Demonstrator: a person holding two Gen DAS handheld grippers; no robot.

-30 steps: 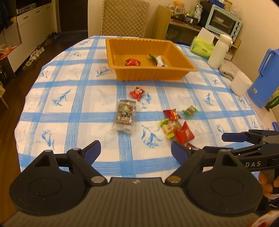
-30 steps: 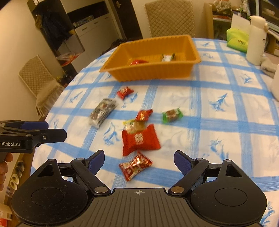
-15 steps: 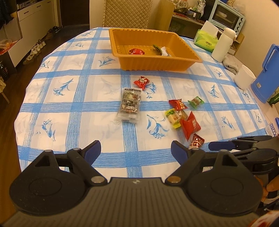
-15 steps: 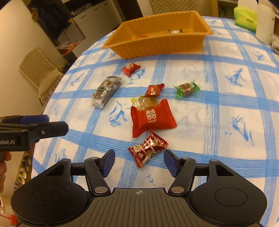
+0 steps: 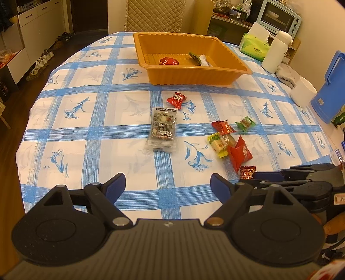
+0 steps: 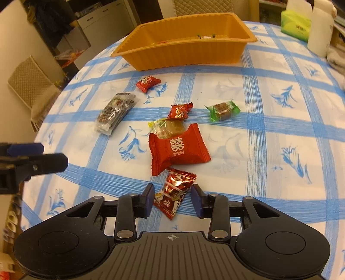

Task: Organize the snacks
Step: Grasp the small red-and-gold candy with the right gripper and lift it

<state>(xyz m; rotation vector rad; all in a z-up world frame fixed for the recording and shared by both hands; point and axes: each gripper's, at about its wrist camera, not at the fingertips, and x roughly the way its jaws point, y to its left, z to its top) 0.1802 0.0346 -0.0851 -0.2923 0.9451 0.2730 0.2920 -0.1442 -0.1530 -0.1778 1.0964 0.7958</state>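
A shiny red candy (image 6: 175, 185) lies on the blue-checked tablecloth between the fingers of my right gripper (image 6: 173, 189). Its jaws are closing, and thin gaps still show beside the wrapper. Just beyond lie a large red packet (image 6: 179, 148), a yellow candy (image 6: 168, 128), a small red candy (image 6: 179, 111), a green candy (image 6: 224, 111), a clear bar pack (image 6: 115, 112) and another red candy (image 6: 148, 83). The orange tray (image 5: 194, 75) at the back holds a few snacks. My left gripper (image 5: 168, 179) hovers wide over the near edge, jaws closing slightly, nothing between them.
A white bottle (image 5: 276, 51), a green tissue pack (image 5: 254, 47), a white cup (image 5: 303, 91) and a blue container (image 5: 330, 86) line the table's right side. A quilted chair (image 5: 155, 15) stands behind the tray. The table drops off at the left and near edges.
My right gripper has come down and forward over the shiny red candy, and its jaws have narrowed around it. The left gripper has hardly shifted.
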